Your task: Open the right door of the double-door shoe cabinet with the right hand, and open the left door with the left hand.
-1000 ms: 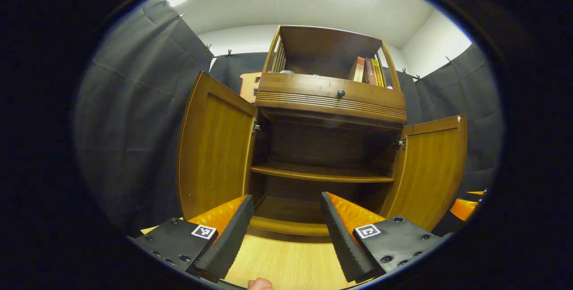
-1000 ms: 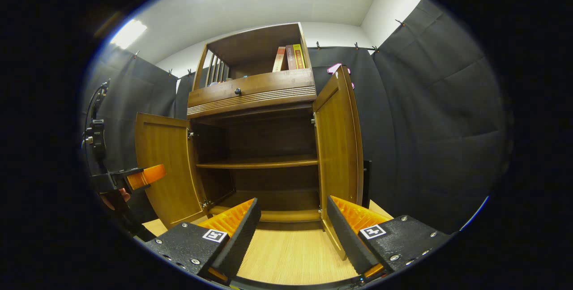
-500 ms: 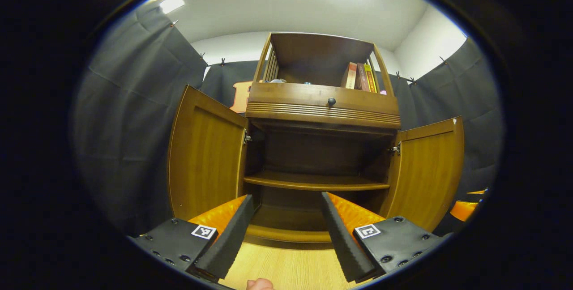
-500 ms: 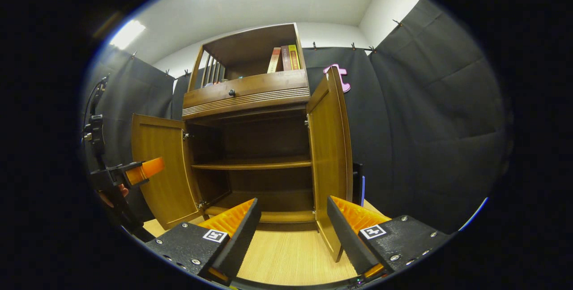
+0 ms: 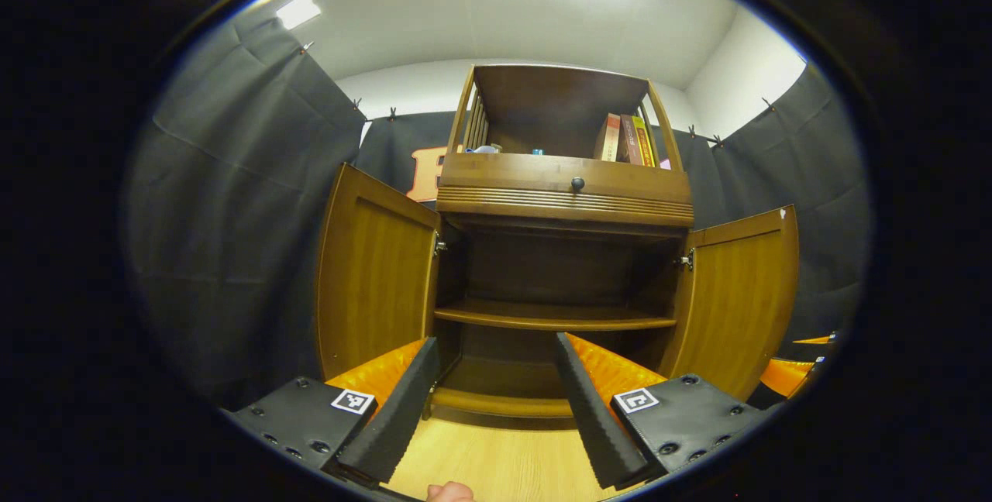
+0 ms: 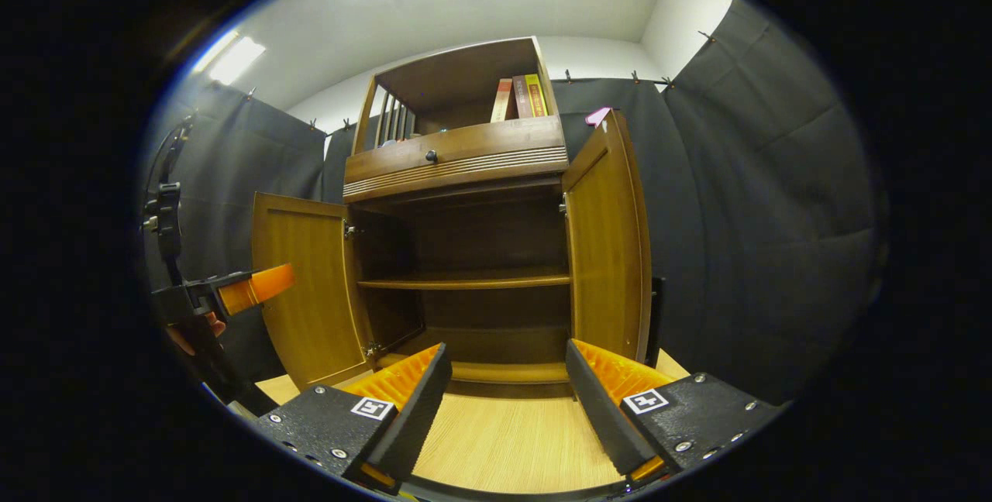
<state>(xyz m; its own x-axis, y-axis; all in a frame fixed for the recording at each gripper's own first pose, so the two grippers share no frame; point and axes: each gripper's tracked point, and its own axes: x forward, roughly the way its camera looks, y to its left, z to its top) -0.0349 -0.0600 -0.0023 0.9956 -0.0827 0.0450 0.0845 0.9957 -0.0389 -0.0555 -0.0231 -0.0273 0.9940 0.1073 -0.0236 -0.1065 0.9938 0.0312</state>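
Your left gripper and right gripper hang agape at bottom centre, gripping nothing. At mid-frame, the cabinet has its left door and right door swung wide.

No legible text, brand or number anywhere. Book spines on the cabinet's top shelf, at 1 o'clock in the left gripper view, carry lettering too small to read. Square black-and-white markers on the gripper bodies — at 7 and 5 o'clock — bear patterns, not words.
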